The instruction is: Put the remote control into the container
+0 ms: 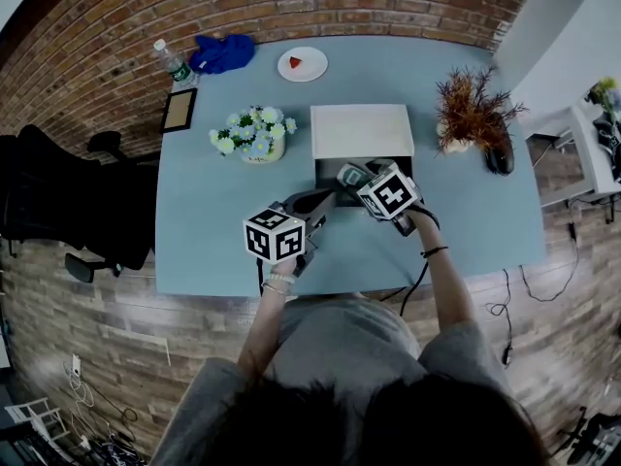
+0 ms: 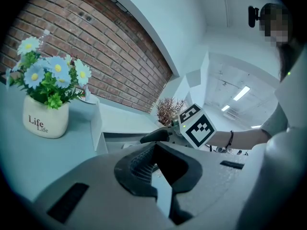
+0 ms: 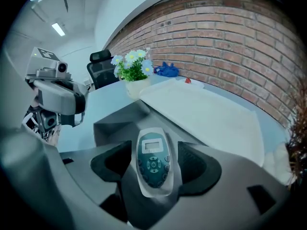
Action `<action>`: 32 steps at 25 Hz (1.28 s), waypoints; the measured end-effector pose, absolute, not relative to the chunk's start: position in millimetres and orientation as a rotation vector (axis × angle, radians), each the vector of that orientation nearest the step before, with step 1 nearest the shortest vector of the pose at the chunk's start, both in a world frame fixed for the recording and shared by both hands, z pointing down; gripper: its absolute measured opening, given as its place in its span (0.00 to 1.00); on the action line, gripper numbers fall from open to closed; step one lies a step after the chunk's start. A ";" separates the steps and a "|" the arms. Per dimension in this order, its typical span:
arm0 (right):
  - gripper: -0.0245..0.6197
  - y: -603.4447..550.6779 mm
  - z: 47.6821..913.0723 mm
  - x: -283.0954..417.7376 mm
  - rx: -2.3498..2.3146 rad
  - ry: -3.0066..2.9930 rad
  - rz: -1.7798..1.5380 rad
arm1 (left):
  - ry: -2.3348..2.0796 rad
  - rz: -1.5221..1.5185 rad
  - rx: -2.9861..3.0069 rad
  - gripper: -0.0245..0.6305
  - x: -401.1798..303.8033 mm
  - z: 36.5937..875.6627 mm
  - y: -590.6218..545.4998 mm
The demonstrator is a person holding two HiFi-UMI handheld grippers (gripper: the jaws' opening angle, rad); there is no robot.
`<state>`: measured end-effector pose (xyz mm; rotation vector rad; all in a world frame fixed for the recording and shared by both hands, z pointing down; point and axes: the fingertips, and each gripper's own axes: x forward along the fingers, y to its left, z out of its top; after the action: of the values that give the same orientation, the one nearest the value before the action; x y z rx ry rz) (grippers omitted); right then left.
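Observation:
A grey-and-teal remote control (image 3: 152,162) with a small screen lies between the jaws of my right gripper (image 3: 153,169), which is shut on it. In the head view the remote (image 1: 346,174) hangs over the front of the container (image 1: 361,130), a dark box whose white lid lies open behind it. The right gripper (image 1: 357,181) reaches in from the near right. My left gripper (image 1: 325,200) hovers just left of the box, near its front corner. Its jaws meet at the tips with nothing between them. From the left gripper view, the box's white wall (image 2: 96,124) stands ahead.
A white flower pot (image 1: 254,134) stands left of the box, a dried plant (image 1: 473,115) and a dark object (image 1: 500,155) to its right. At the back are a bottle (image 1: 174,63), blue cloth (image 1: 222,52), plate (image 1: 302,63) and frame (image 1: 179,111). A black chair (image 1: 58,202) sits off the table's left.

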<state>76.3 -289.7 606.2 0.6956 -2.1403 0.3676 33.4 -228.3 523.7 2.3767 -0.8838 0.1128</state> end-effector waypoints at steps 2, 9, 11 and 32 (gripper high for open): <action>0.50 -286.2 599.7 77.6 0.711 -2.157 0.367 | -0.880 0.110 2.383 0.04 34.1 522.0 -228.2; 0.30 -279.8 573.8 76.2 0.816 -2.245 0.368 | -0.848 0.102 2.413 0.04 36.8 516.9 -226.4; 0.23 -278.1 565.6 75.3 0.843 -2.274 0.362 | -0.840 0.102 2.425 0.04 38.4 515.3 -226.3; 0.04 -238.3 451.0 65.7 1.249 -2.651 0.314 | -0.751 0.051 2.692 0.04 37.3 465.7 -199.7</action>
<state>65.7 -238.3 451.0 1.2492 -2.6506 0.3135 37.3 -199.7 465.7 2.6921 -0.7514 0.0509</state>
